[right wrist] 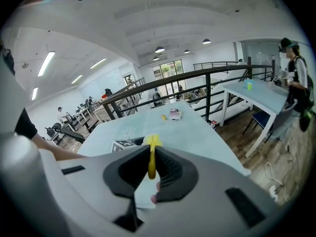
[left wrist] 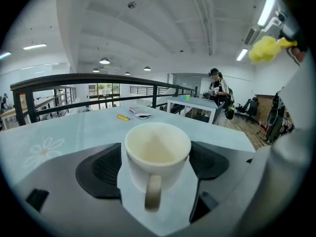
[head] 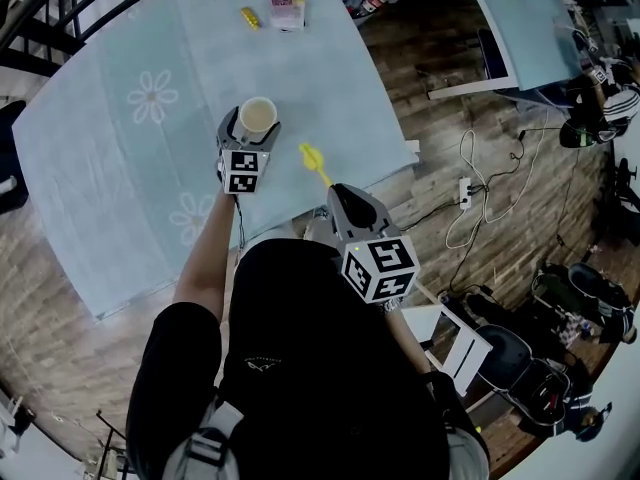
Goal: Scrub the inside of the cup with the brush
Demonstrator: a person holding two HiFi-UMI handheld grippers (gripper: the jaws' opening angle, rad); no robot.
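Right gripper (head: 334, 189) pinches the yellow brush (head: 313, 158) near the table (head: 110, 178) edge; left gripper (head: 254, 128) clasps the cup (head: 258, 116), bare cloth beyond

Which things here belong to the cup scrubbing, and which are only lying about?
For the job:
- cup
- yellow brush

Lying about, at the far end of the table:
- small yellow item
- pink-and-white packet

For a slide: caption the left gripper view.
Left gripper holds a white cup between its jaws, handle toward the camera.
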